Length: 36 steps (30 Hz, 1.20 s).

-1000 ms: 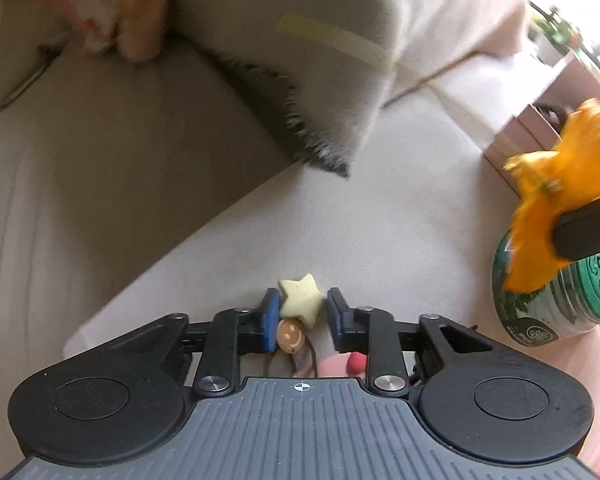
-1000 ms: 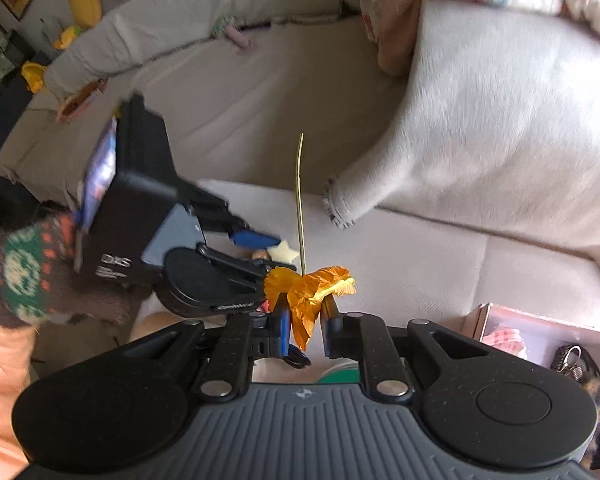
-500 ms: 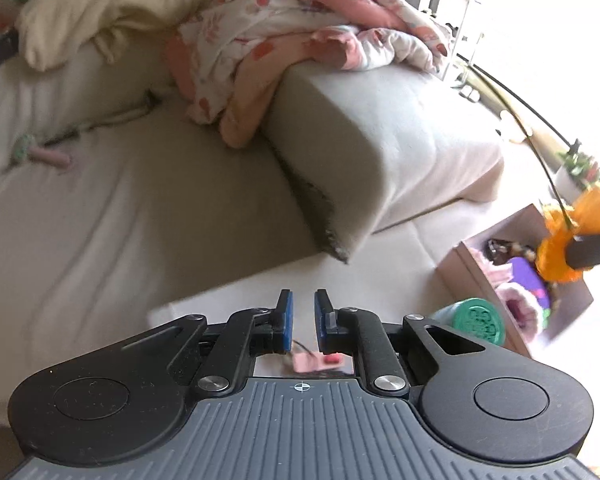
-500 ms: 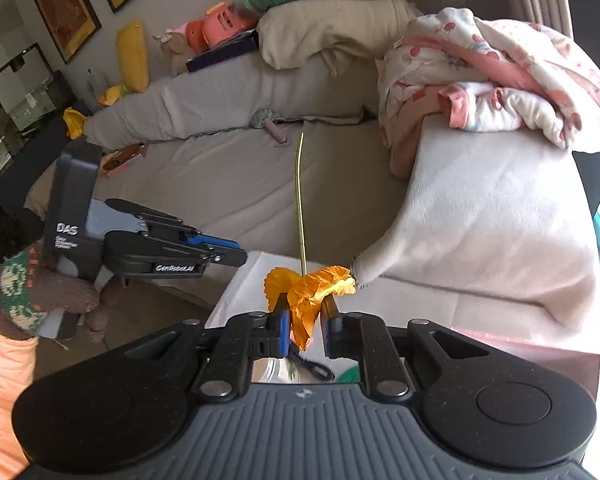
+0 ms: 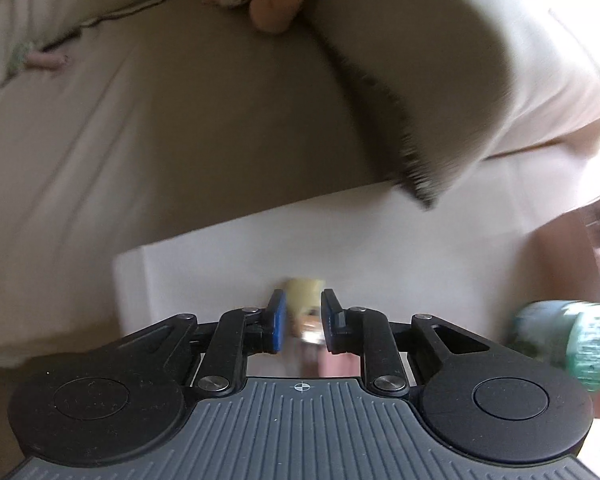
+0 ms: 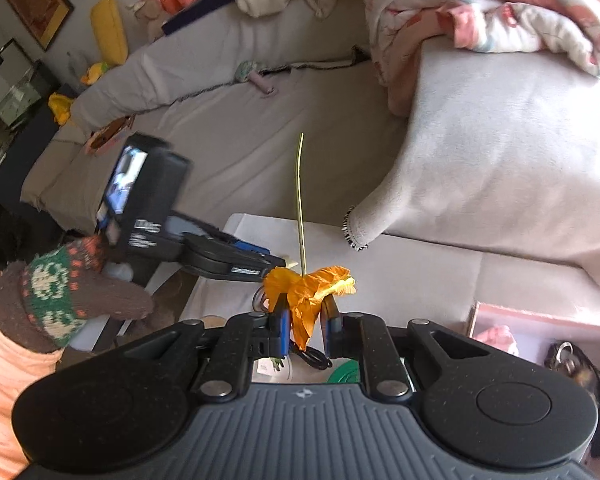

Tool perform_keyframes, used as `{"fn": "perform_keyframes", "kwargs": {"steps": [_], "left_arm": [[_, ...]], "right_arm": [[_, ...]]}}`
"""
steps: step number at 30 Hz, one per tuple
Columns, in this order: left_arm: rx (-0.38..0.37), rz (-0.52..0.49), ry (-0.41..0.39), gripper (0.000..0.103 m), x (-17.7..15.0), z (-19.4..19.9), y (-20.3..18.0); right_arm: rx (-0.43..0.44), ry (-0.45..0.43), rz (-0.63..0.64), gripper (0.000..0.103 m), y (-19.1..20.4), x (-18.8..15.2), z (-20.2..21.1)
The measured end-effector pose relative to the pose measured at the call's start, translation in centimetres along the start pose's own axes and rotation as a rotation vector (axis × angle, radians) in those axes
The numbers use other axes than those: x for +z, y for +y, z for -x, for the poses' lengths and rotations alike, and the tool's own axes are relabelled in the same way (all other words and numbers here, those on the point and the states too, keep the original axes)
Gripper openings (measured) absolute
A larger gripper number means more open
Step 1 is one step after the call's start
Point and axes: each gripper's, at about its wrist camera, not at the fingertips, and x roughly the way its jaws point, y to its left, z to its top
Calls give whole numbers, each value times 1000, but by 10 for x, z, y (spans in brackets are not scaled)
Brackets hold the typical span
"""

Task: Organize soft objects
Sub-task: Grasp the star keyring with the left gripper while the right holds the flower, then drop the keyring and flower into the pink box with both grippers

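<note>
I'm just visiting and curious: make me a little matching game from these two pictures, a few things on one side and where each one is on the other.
Things:
1. orange flower
2. pale star charm
3. floral blanket
4. yellow cushion

Places:
A. heaped on the grey sofa
B. pinched in the right gripper
C. leaning against the far wall
D. on the white surface just ahead of the left gripper

Pairs: 1-B, 2-D, 3-A, 4-C

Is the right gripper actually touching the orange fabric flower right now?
Touching. The right wrist view shows the orange fabric flower pinched between the right gripper and its blue-padded fingers, with its thin green stem sticking up.
</note>
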Motion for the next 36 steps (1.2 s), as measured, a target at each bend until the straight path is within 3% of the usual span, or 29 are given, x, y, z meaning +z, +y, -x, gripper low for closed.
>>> {"fn": "perform_keyframes", "kwargs": {"steps": [2, 5, 7, 10, 16, 18, 19, 23, 29, 33, 36], "left_arm": [[14, -2, 15, 22, 2, -7, 0], [-44, -7, 17, 23, 5, -8, -1], [-58, -16, 13, 29, 6, -9, -5], [-44, -41, 31, 41, 5, -13, -9], [-26, -50, 61, 45, -1, -15, -6], [-30, -68, 34, 43, -2, -13, -7], [-33, -86, 18, 35, -6, -11, -9], [-40, -109, -30, 34, -19, -5, -8], [-78, 17, -133, 33, -50, 19, 22], [-76, 80, -242, 33, -67, 75, 49], [-63, 90, -346, 33, -78, 139, 55]], "right_arm": [[-2, 0, 18, 15, -1, 0, -5], [1, 9, 18, 15, -6, 0, -11], [-1, 17, 15, 15, -10, -1, -16], [-1, 29, 4, 15, -14, -3, -20], [-27, 31, 10, 15, -16, -8, -19], [-26, 28, 4, 15, -15, -7, -20], [-22, 31, 1, 15, -14, -6, -21], [-12, 34, -4, 15, -4, -6, -20], [13, -6, 0, 15, 16, -7, 0], [-1, -58, 27, 15, 30, -5, 22], [8, -111, 39, 15, 38, 1, 44]]}}
